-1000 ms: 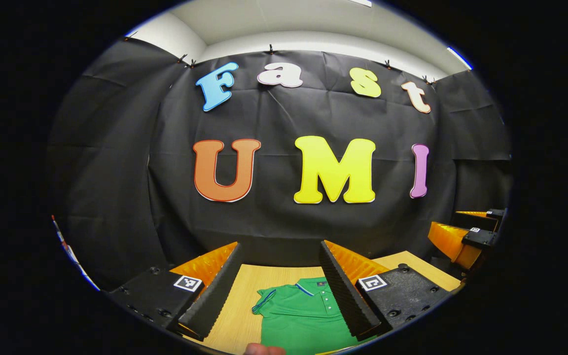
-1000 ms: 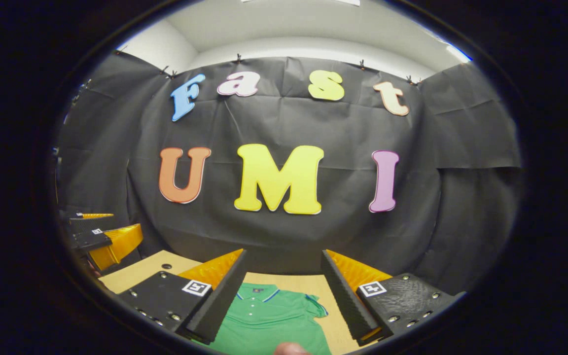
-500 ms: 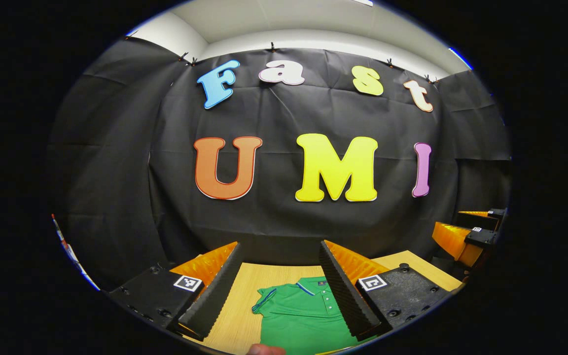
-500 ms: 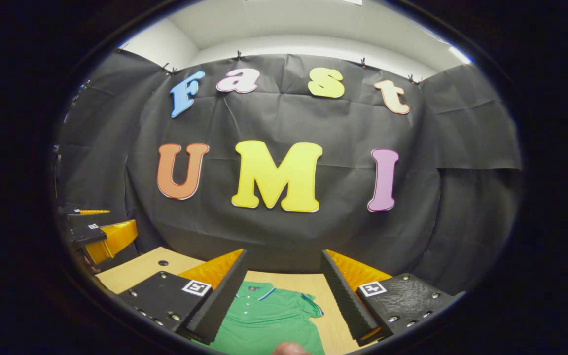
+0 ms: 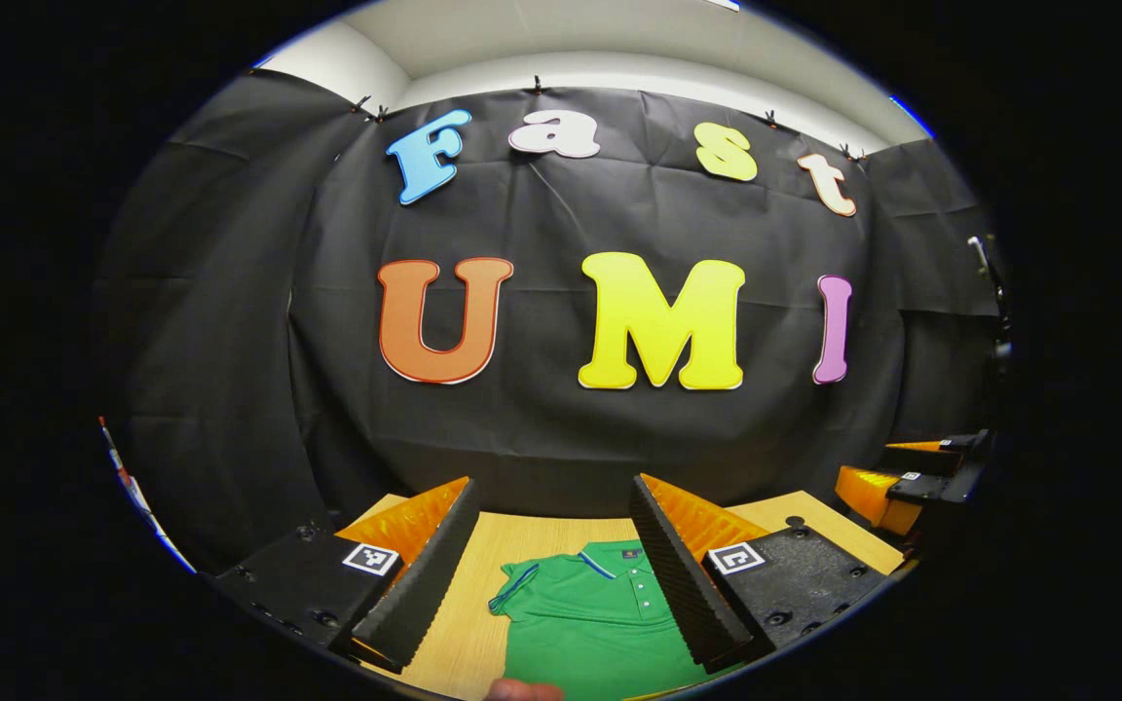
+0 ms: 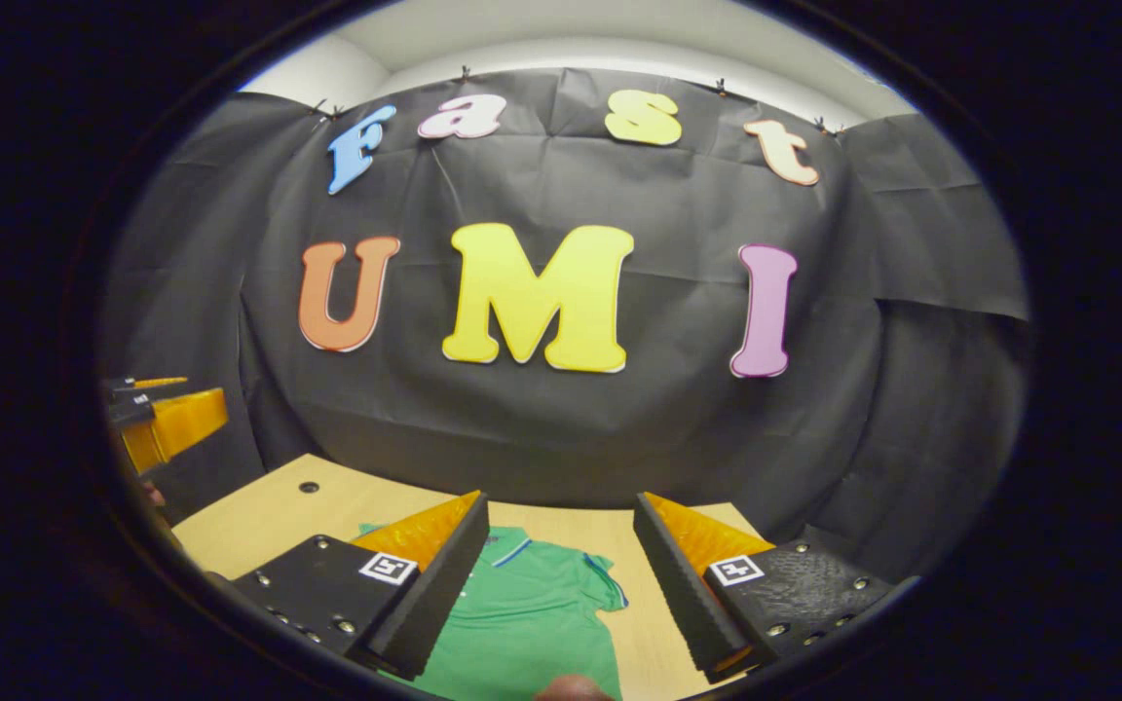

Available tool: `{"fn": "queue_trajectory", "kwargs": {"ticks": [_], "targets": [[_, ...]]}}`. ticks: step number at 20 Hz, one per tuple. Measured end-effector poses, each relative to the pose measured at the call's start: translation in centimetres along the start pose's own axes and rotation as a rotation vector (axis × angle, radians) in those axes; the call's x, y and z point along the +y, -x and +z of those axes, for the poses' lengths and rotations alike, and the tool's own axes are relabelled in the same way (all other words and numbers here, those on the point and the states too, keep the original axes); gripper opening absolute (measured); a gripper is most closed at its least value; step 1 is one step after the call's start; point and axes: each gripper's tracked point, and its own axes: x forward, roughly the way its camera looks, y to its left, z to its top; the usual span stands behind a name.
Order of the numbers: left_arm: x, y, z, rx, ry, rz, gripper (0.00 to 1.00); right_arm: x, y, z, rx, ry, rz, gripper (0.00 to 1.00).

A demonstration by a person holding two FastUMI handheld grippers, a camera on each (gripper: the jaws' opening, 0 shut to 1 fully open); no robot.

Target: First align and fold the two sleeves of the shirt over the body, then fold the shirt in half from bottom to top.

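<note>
As both views have tipped downward, each spread gripper (image 5: 553, 545) (image 6: 561, 560) shows more green shirt (image 5: 590, 613) (image 6: 522, 623).

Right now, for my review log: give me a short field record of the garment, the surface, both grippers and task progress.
garment: green polo shirt, lying flat, collar toward the booth wall
sleeves: spread out to the sides, not yet folded
surface: wooden table
left gripper: open, above the shirt, holding nothing
right gripper: open, above the shirt, holding nothing
task progress: no fold visible yet
</note>
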Motion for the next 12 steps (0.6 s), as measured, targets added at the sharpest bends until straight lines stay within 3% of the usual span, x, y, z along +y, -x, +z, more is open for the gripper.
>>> {"fn": "queue_trajectory", "kwargs": {"ticks": [12], "targets": [[-0.7, -0.1, -6.4, 0.136, -0.003, 0.052, 0.99, -6.3, -14.0, -13.2, 0.257, 0.070, 0.088, 0.94]]}}
